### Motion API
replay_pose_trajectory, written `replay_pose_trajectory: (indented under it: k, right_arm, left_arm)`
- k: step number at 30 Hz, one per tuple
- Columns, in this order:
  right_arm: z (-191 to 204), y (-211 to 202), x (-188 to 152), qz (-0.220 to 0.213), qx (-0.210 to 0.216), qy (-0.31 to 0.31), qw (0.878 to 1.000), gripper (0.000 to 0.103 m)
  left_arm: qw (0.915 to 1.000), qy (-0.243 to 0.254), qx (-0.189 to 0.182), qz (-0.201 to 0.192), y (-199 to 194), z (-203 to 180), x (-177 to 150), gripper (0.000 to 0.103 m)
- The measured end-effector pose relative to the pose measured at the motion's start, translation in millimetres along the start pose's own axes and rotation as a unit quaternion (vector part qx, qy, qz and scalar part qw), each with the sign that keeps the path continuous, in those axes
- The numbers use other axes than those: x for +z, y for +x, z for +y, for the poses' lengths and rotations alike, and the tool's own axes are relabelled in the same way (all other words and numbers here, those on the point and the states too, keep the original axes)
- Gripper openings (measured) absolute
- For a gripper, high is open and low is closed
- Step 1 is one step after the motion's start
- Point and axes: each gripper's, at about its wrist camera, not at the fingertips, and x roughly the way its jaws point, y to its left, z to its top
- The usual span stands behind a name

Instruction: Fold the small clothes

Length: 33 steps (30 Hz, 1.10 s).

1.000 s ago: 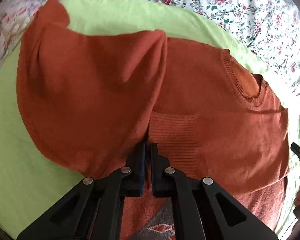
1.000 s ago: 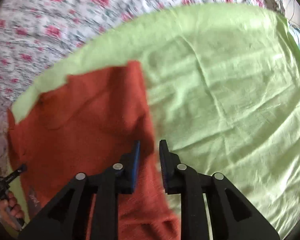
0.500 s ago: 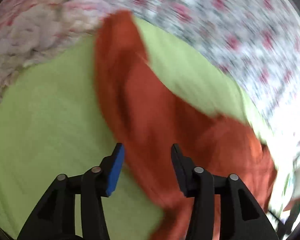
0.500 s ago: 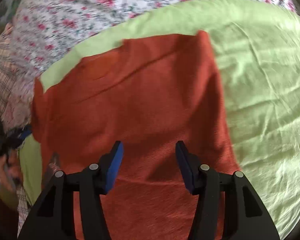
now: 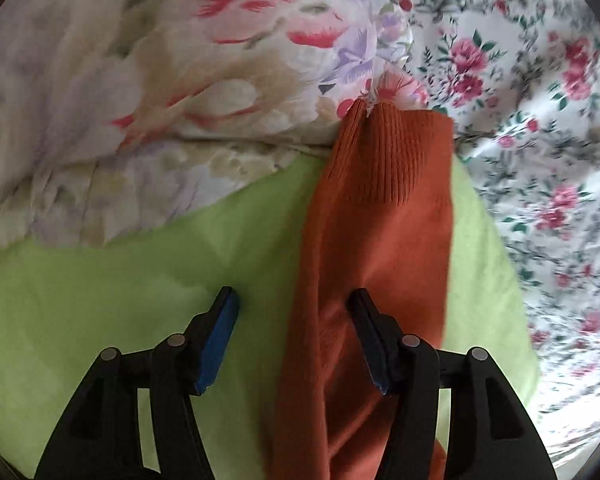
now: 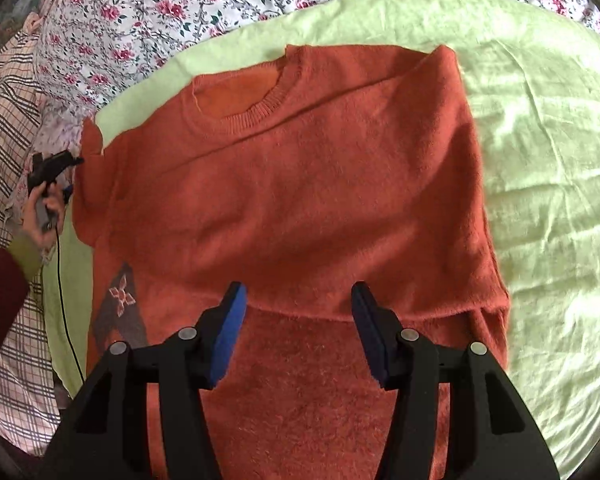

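Note:
An orange knitted sweater (image 6: 300, 184) lies flat on a lime-green sheet (image 6: 548, 152), neckline toward the far side, with a folded edge running across its lower part. My right gripper (image 6: 298, 300) hovers open over that fold, with nothing pinched. The sweater's sleeve (image 5: 380, 248) stretches away in the left wrist view, its ribbed cuff (image 5: 396, 152) at the far end. My left gripper (image 5: 294, 308) straddles the sleeve's left edge; its jaws are closing, the pads clear of the cloth. That left gripper (image 6: 73, 174) also shows at the sweater's left side, held by a hand (image 6: 40, 216).
A rose-print bedsheet (image 6: 148, 4) lies under the green sheet. A pale floral quilt (image 5: 140, 100) is bunched beyond the cuff. Checked fabric (image 6: 8, 112) lies at the far left. A black cable (image 6: 62, 292) hangs from the hand. A dark patterned patch (image 6: 120, 304) shows on the sweater's lower left.
My left gripper let go of the sweater's body, opened and swung out to the sleeve. My right gripper opened and drew back, so the whole sweater is now in its view.

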Motion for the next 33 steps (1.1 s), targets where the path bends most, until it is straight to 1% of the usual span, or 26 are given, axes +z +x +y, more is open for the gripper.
replay_pose_trajectory:
  k: [1,2,4,7,9,10,12,14,16,17,20,23,25,27,28,29,32,33]
  right_arm:
    - [-0.1,0.0,-1.1,0.001,-0.003,0.001,1.000,0.056]
    - [-0.7,-0.2,-2.4,0.003,-0.005,0.003,1.000,0.056]
    - [-2.5,-0.6,-5.0,0.006,-0.004,0.006,1.000,0.056]
    - [-2.2,-2.3,-7.2,0.005,0.002,0.006,1.000,0.056]
    - [1.3,-2.5,-7.5,0.002,0.009,0.002,1.000,0.056]
    - [4.2,-2.0,-7.2,0.001,0.011,-0.001,1.000,0.056]
    - [10.1,-2.4,-6.5,-0.005,0.017,-0.007,1.000,0.056]
    - [14.7,-3.6,-6.3,-0.013,0.022,-0.010,1.000,0.056]
    - [17.4,-4.9,-6.7,-0.020,0.030,-0.009,0.999,0.056]
    - [17.7,-6.0,-7.6,-0.024,0.037,-0.005,0.999,0.056]
    - [16.0,-9.4,-10.9,-0.031,0.044,0.008,0.999,0.056]
    - [8.9,-16.9,-16.3,-0.042,0.046,0.024,0.998,0.056]
    - [1.5,-22.0,-20.2,-0.049,0.045,0.035,0.997,0.056]
    - [-9.2,-26.8,-25.2,-0.054,0.040,0.049,0.997,0.056]
    - [-15.5,-29.4,-27.3,-0.056,0.038,0.059,0.996,0.056]
    - [-20.2,-31.0,-28.7,-0.057,0.037,0.065,0.996,0.056]
    - [-38.5,-39.2,-34.5,-0.066,0.028,0.087,0.994,0.056]
    - [-42.6,-41.0,-35.5,-0.068,0.025,0.091,0.993,0.056]
  left_arm:
    - [0.9999,0.012,-0.003,-0.007,0.0,-5.6,1.8,0.013]
    - [0.9995,0.022,-0.019,-0.010,-2.9,-10.7,2.5,0.003]
    - [0.9985,0.033,-0.036,-0.025,-16.0,-18.2,-0.2,0.003]
    - [0.9945,0.058,-0.072,-0.048,-47.0,-35.0,-17.6,0.002]
    - [0.9890,0.077,-0.108,-0.065,-76.5,-50.2,-41.7,0.002]
    - [0.9869,0.088,-0.116,-0.070,-86.2,-57.3,-51.8,0.002]
    - [0.9798,0.125,-0.134,-0.079,-112.9,-78.8,-87.7,0.002]
    - [0.9722,0.162,-0.149,-0.082,-130.4,-104.9,-126.8,0.002]
    - [0.9648,0.190,-0.165,-0.077,-146.2,-120.1,-162.1,0.002]
    - [0.9602,0.206,-0.174,-0.073,-152.2,-132.3,-185.4,0.002]
    - [0.9481,0.249,-0.189,-0.056,-167.5,-152.8,-247.2,0.002]
    - [0.9353,0.283,-0.212,-0.012,-158.1,-184.8,-306.0,0.002]
    - [0.9276,0.311,-0.207,0.004,-149.6,-200.7,-338.8,0.002]
    - [0.9184,0.341,-0.199,0.027,-132.3,-219.1,-371.9,0.002]
    - [0.9156,0.351,-0.194,0.033,-126.1,-223.3,-382.8,0.002]
    - [0.9103,0.367,-0.186,0.043,-116.5,-230.5,-397.5,0.002]
    - [0.8995,0.398,-0.165,0.069,-92.6,-244.3,-425.5,0.004]
    - [0.8962,0.409,-0.153,0.078,-86.0,-245.4,-433.6,0.007]
